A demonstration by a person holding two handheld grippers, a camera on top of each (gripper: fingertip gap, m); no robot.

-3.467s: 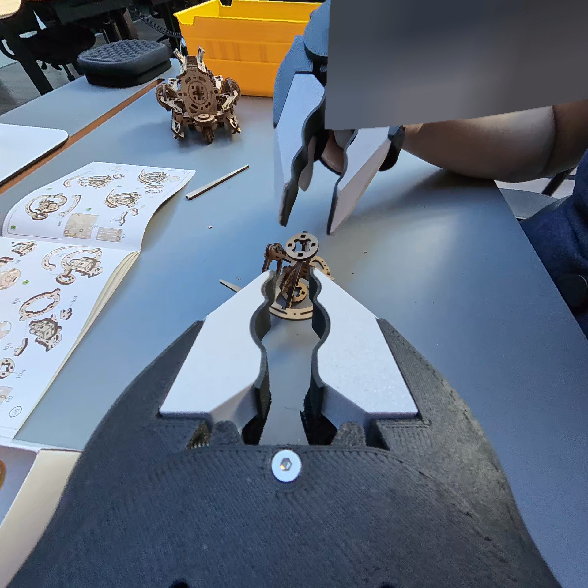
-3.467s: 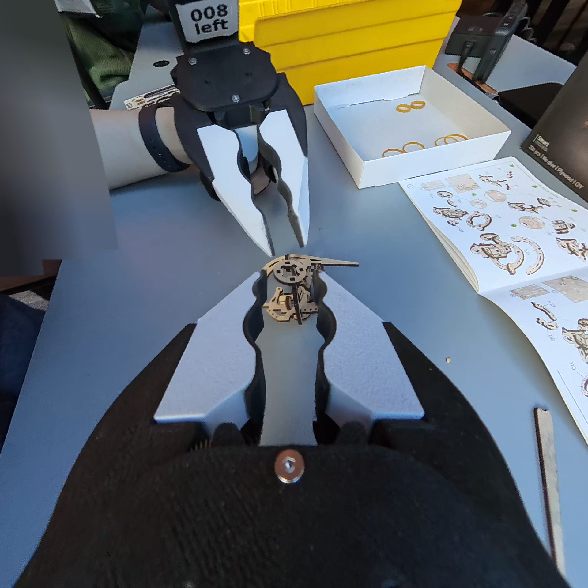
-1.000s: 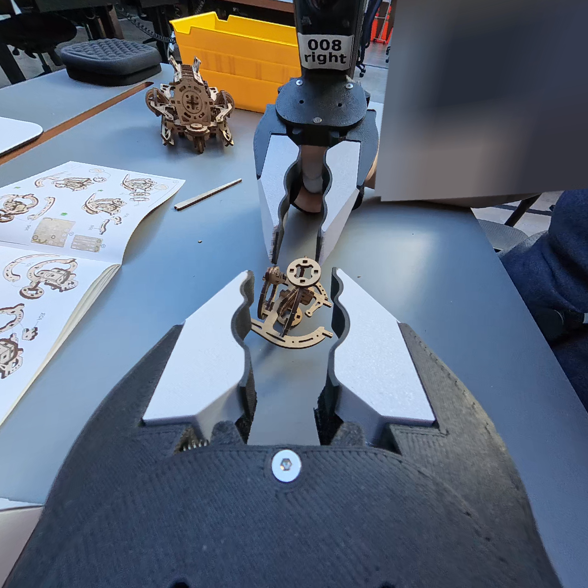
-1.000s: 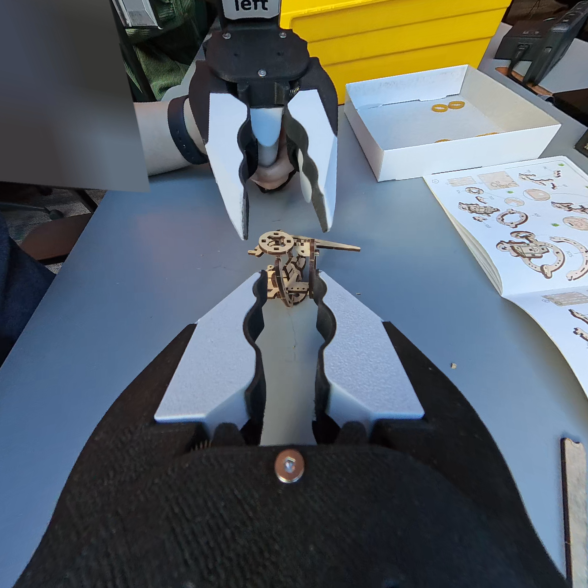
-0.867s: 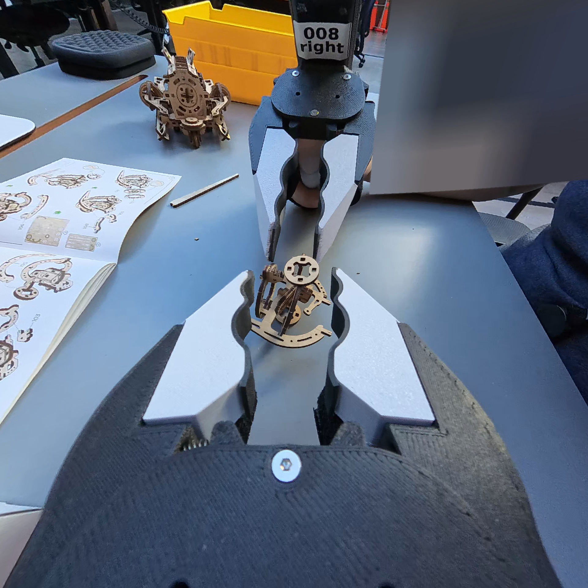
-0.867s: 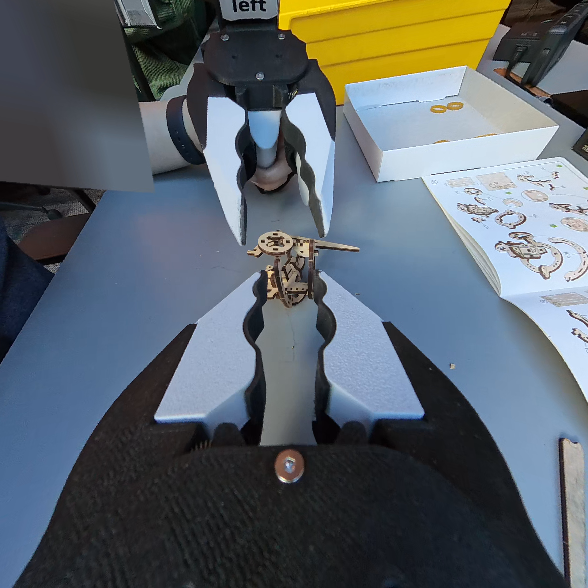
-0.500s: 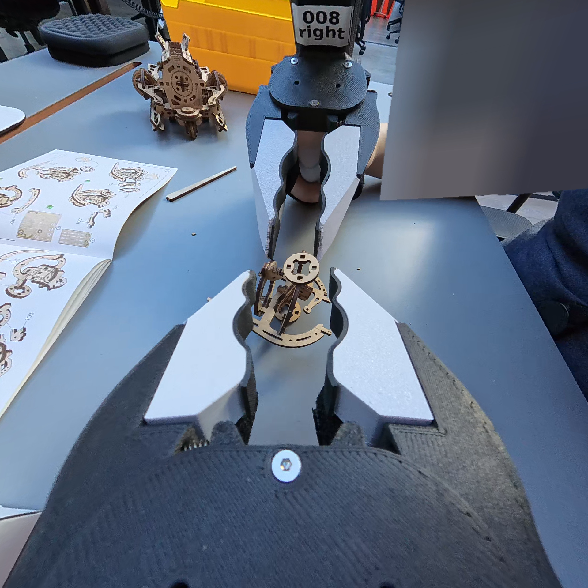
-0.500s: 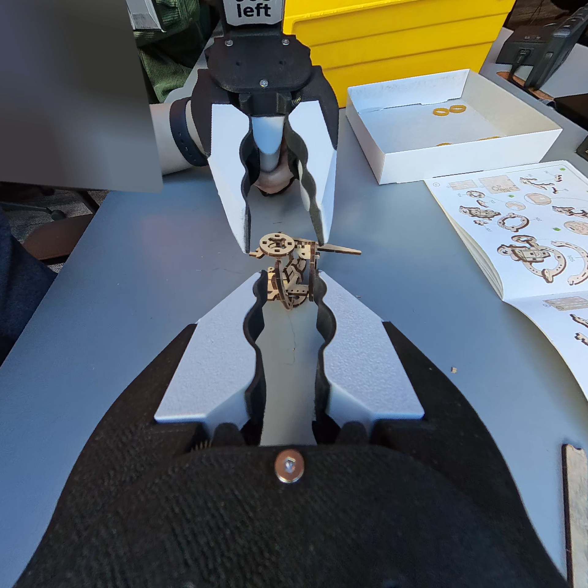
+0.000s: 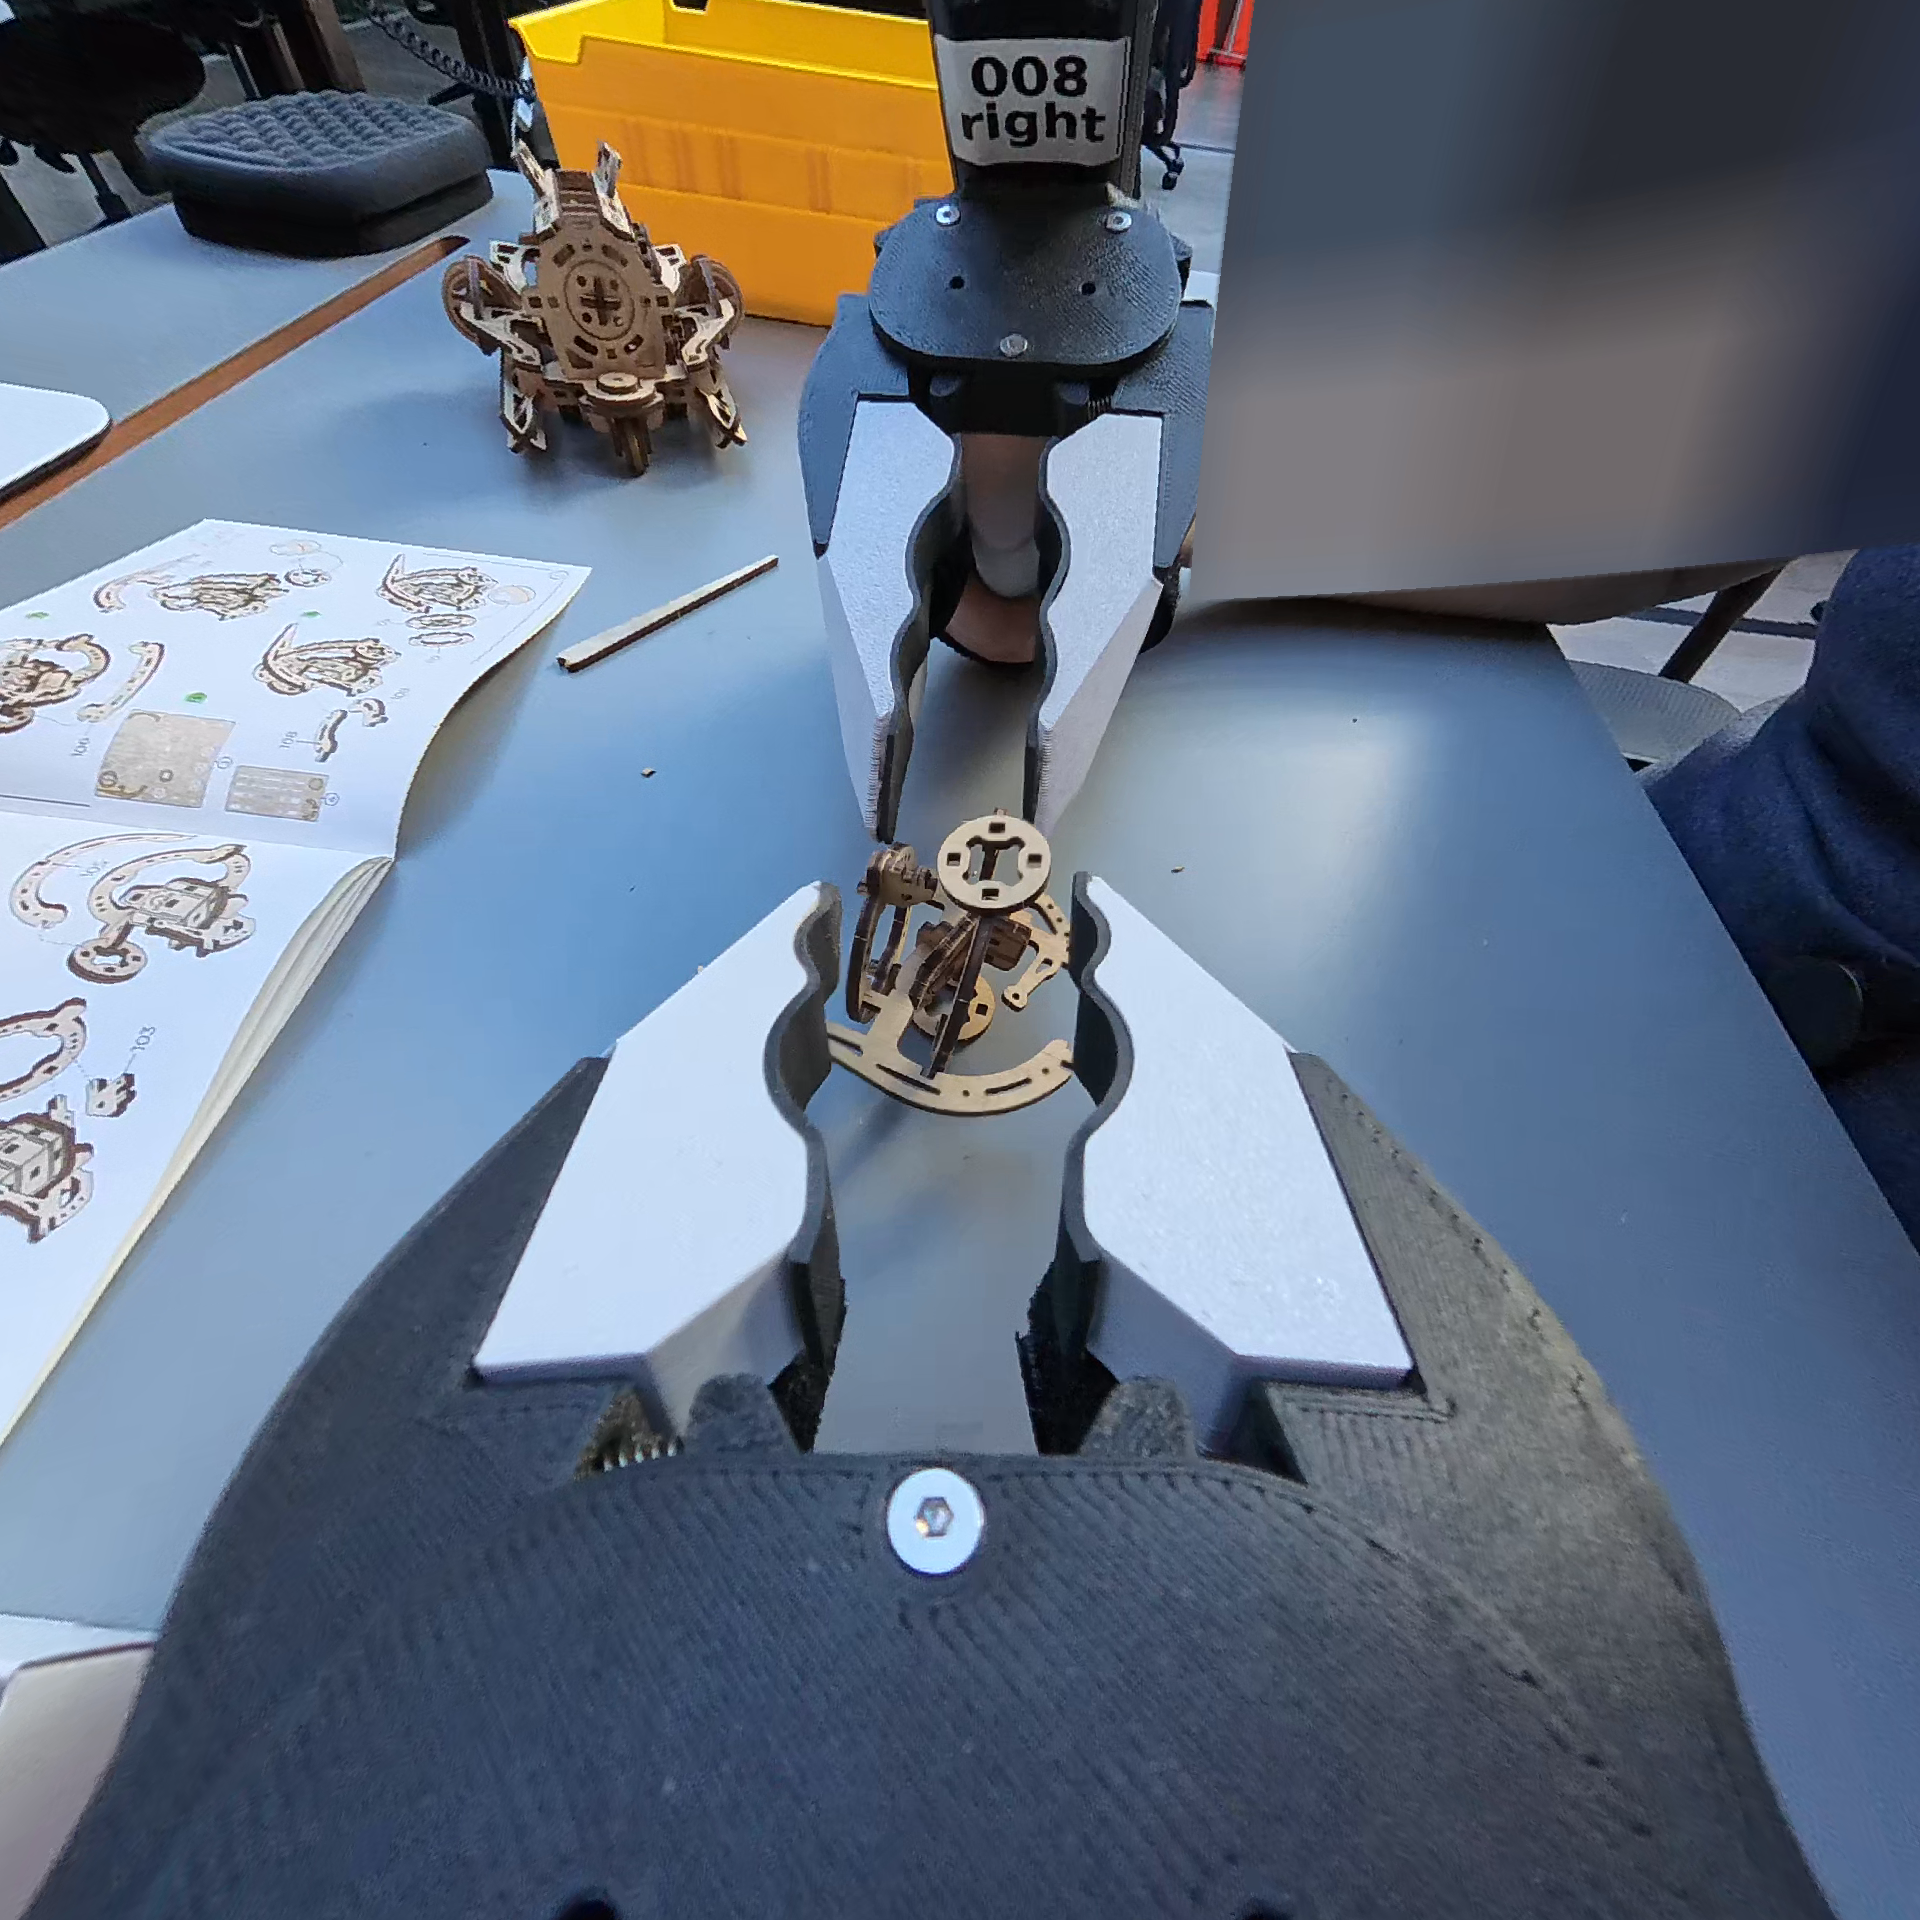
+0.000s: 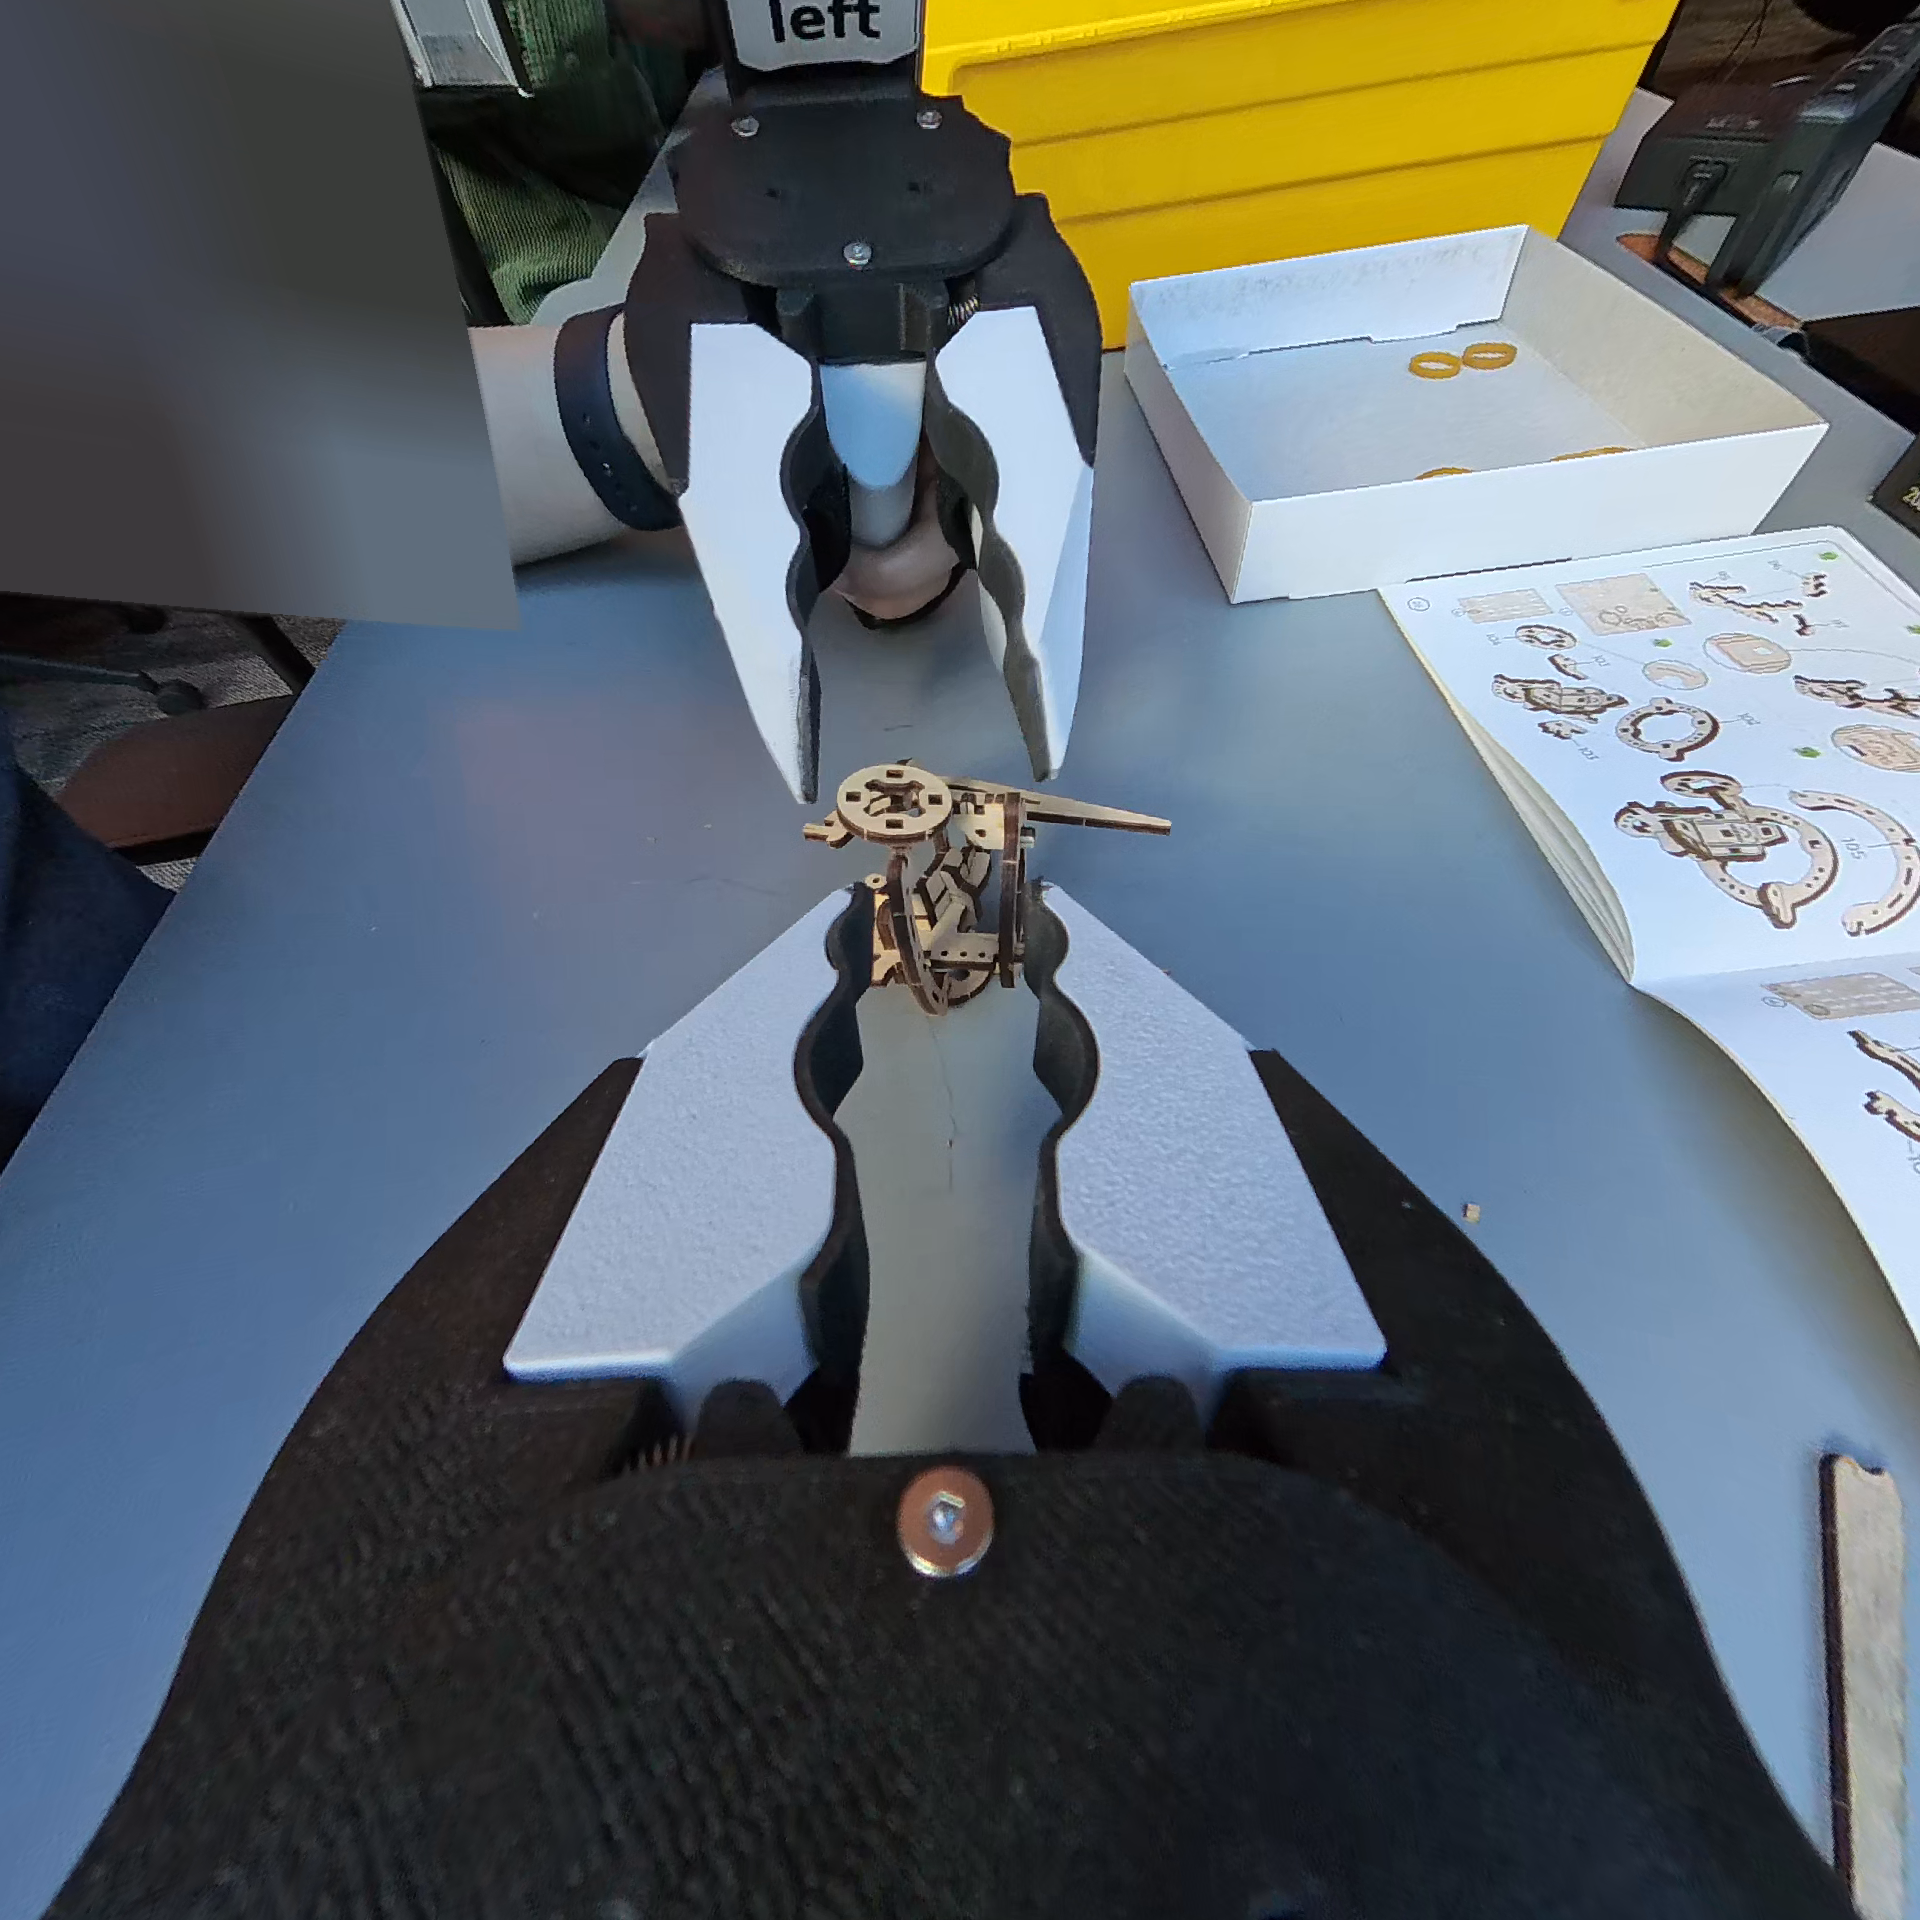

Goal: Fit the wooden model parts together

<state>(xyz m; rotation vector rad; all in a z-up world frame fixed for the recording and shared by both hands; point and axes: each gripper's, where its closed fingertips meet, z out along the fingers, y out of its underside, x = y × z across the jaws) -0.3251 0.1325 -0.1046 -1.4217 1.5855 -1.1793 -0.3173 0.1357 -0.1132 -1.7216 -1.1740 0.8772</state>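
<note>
A small wooden assembly, with a round slotted disc on top and a curved rocker base, sits low over the grey table. My left gripper is open, one finger on each side of the rocker base, not pressing it. My right gripper is shut on the assembly from the opposite side, gripping its upright pieces. A pointed wooden arm sticks out to the right under the disc. Each gripper faces the other: the right gripper shows in the left wrist view and the left gripper in the right wrist view.
A finished wooden model and yellow bin stand behind. An open instruction booklet and a loose wooden stick lie on the table. A white box holds yellow rings. A wood strip lies nearby. A person's arm and clothing are close. Both grippers' tips are close together, under 4 cm apart.
My left gripper, shut on the assembly 3.5 s ago, has opened and now straddles it. Over the last second it edged slightly closer. My right gripper keeps its grip.
</note>
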